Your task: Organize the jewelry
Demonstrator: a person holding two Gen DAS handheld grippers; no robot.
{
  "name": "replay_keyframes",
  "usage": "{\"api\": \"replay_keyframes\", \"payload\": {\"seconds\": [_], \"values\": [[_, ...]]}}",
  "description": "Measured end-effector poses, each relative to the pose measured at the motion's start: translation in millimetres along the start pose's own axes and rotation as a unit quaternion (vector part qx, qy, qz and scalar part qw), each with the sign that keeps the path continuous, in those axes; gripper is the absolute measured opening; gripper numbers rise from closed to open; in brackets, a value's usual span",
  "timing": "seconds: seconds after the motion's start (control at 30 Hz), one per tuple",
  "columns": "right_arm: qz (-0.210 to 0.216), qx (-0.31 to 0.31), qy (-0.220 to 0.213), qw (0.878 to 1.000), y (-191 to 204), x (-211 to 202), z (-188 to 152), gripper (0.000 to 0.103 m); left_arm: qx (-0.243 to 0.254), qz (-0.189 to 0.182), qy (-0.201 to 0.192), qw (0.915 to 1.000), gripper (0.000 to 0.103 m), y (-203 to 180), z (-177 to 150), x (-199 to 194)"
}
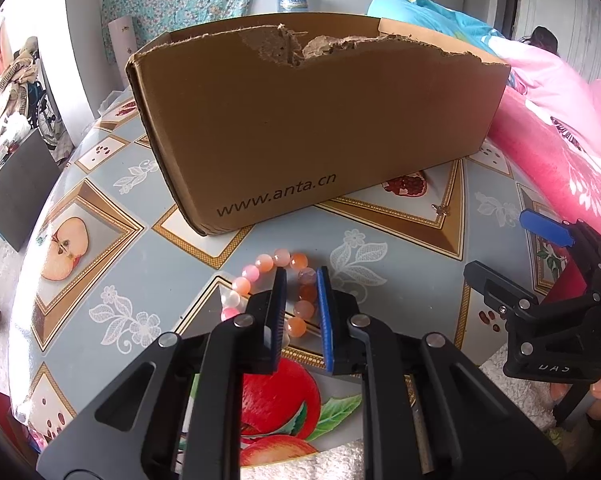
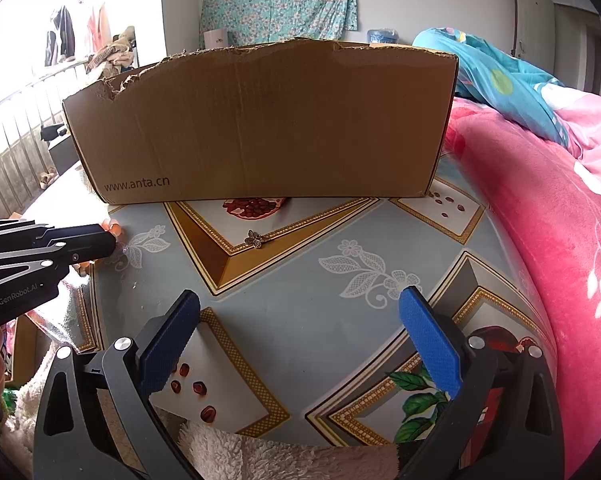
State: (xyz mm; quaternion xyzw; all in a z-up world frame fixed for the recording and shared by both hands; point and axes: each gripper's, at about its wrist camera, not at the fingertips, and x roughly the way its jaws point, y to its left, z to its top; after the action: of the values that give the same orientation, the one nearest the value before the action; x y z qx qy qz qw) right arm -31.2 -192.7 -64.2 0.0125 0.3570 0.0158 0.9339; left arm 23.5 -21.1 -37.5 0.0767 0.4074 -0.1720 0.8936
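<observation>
Nearest in the left wrist view, the left gripper (image 1: 300, 280) has its two fingers drawn in close, grasping one side of the bead bracelet (image 1: 274, 292). Pink and orange beads sit between the pads, and the rest of the loop curves out to the left on the bench (image 1: 400, 248).

Over on the right, the right gripper (image 2: 300, 304) hangs just above the patterned cloth with its blue pads (image 2: 430, 344) spread wide and only bare cloth between them. A fluffy white towel (image 2: 268, 456) lies at the near edge under it.

Further out, a small metal flower charm (image 2: 255, 239) lies alone on the bench, well apart from both grippers.

Behind it stands the cardboard box (image 2: 260, 120), open-topped with a torn rim, printed with a web address. To the right, a pink blanket (image 2: 540, 240) presses against the bench edge.
</observation>
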Motion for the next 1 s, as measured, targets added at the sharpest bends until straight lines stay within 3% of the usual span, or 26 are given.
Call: {"api": "replay_keyframes", "payload": {"seconds": [1.0], "values": [[0.001, 0.0, -0.004, 1.0, -0.5, -1.8, -1.5, 0.097, -0.006, 0.004, -0.001, 1.0, 0.014, 0.6, -0.1, 0.1]]}}
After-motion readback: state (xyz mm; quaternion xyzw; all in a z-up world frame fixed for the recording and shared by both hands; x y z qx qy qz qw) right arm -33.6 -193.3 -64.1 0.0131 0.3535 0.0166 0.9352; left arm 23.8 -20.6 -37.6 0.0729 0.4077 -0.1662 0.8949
